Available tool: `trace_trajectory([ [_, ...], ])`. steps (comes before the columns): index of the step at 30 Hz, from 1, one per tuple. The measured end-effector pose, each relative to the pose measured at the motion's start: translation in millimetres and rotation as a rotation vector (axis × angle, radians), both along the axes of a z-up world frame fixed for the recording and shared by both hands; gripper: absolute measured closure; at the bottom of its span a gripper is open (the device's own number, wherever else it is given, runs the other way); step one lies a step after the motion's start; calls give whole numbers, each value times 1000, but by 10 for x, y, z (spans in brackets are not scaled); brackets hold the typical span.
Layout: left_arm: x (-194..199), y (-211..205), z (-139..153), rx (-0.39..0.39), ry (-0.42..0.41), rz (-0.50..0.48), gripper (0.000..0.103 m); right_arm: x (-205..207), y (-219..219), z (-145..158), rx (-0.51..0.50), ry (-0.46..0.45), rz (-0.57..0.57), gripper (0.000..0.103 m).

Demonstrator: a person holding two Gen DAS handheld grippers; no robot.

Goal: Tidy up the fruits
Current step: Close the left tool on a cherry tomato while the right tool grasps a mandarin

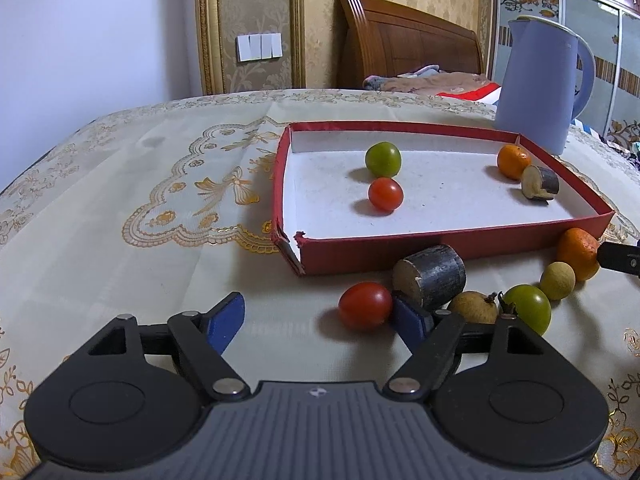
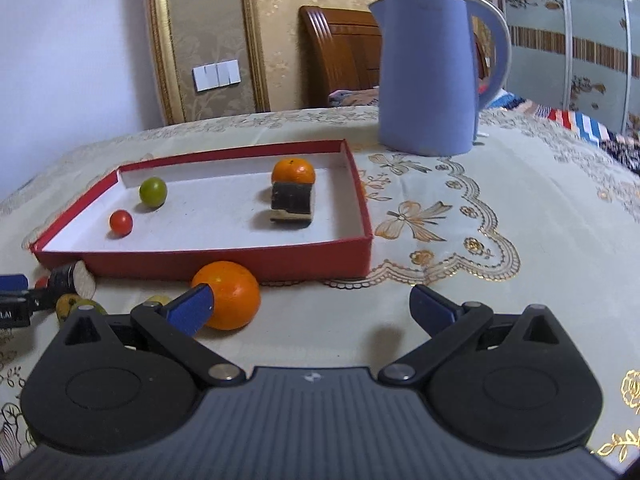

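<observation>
A red box holds a green fruit, a red tomato, an orange and a dark sugarcane piece. In front of it lie a red tomato, a sugarcane piece, two longans, a green fruit and an orange. My left gripper is open, its right finger beside the loose tomato. My right gripper is open, its left finger against the loose orange.
A blue kettle stands behind the box on the embroidered tablecloth. A wooden bed headboard and wardrobe stand beyond the table.
</observation>
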State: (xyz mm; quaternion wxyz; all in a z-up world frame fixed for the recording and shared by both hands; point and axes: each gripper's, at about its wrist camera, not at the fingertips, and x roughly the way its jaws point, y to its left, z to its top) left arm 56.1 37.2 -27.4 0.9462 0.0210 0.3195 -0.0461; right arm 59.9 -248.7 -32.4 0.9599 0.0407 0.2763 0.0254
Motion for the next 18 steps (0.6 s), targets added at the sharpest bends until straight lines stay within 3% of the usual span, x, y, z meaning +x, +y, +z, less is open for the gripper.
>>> trace_trajectory([
  [13,-2,-2,0,-2,0,-1,22,167,258,-12,28,42,11,0],
  [15,1,-5,-4,-1,2,-1,17,162,262,-16,23,40,8,0],
  [18,7,-2,-10,-5,9,-1,12,180,199,-38,62,59,10,10],
])
